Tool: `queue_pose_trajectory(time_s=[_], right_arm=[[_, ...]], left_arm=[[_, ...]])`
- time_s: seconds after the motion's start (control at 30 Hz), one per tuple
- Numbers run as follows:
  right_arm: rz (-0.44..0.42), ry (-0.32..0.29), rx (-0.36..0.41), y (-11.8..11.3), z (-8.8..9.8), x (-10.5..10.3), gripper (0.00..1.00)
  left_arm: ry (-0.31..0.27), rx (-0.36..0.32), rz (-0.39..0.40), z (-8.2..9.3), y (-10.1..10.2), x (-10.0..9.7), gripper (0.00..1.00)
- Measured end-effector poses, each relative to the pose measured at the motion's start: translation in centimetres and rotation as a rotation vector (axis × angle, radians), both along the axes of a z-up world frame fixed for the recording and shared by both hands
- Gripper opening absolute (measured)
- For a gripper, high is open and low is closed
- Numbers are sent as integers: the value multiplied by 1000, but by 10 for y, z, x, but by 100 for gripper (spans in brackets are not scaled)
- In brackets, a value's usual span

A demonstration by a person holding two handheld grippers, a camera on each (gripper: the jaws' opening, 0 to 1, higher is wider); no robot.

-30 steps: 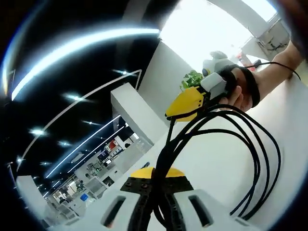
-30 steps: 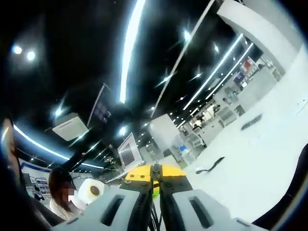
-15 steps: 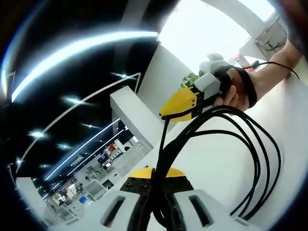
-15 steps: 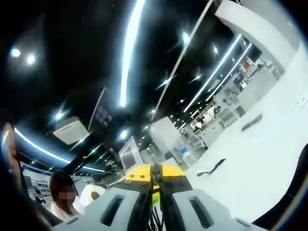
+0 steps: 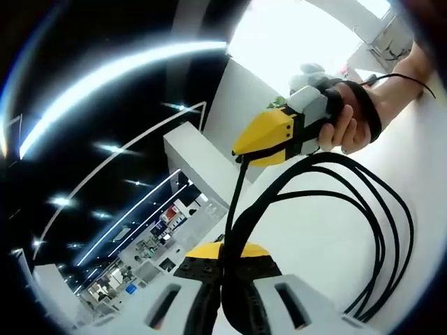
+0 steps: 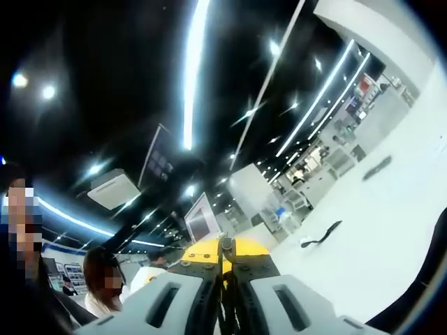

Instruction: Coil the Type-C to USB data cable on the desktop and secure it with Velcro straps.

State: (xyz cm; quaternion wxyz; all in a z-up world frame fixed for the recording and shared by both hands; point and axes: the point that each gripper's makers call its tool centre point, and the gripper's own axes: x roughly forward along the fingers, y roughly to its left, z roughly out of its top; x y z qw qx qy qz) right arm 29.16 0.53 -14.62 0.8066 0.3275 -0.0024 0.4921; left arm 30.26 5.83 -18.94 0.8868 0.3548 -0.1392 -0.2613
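Left gripper view, left gripper [image 5: 225, 259] fingers clamped on coiled black cable [image 5: 377, 237], right gripper [image 5: 244, 155] beyond, pinching a strand, white bench [image 5: 314, 237] beneath.

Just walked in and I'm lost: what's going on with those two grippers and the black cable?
A person is coiling a black data cable with two handheld grippers. The left gripper is shut on the gathered loops, which fan out over the white desktop. The right gripper, held in the person's hand, pinches a strand of the cable rising from that bundle. A small black strap-like piece lies apart on the desktop. The coil is not yet strapped.
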Motion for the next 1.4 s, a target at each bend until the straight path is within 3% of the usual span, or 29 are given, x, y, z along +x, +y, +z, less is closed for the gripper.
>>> queue_pose_trajectory(time_s=[0.63, 0.87, 1.07, 1.2, 1.4], right_arm=[[78, 25, 0, 6, -4, -13, 3], [55, 19, -55, 3, -14, -9, 4], [-4, -99, -193, 0, -20, -8, 5], [-26, -127, -220, -3, -20, -7, 7], [-75, -270, -330, -11, -17, -8, 16]], left_arm=[[-67, 56, 74, 8, 16, 3, 5], [-47, 62, 78, 6, 21, 6, 4], [13, 20, 49, 1, 21, 7, 4], [-5, 52, 56, -1, 19, 8, 4], [-14, 73, 45, -2, 16, 6, 4]])
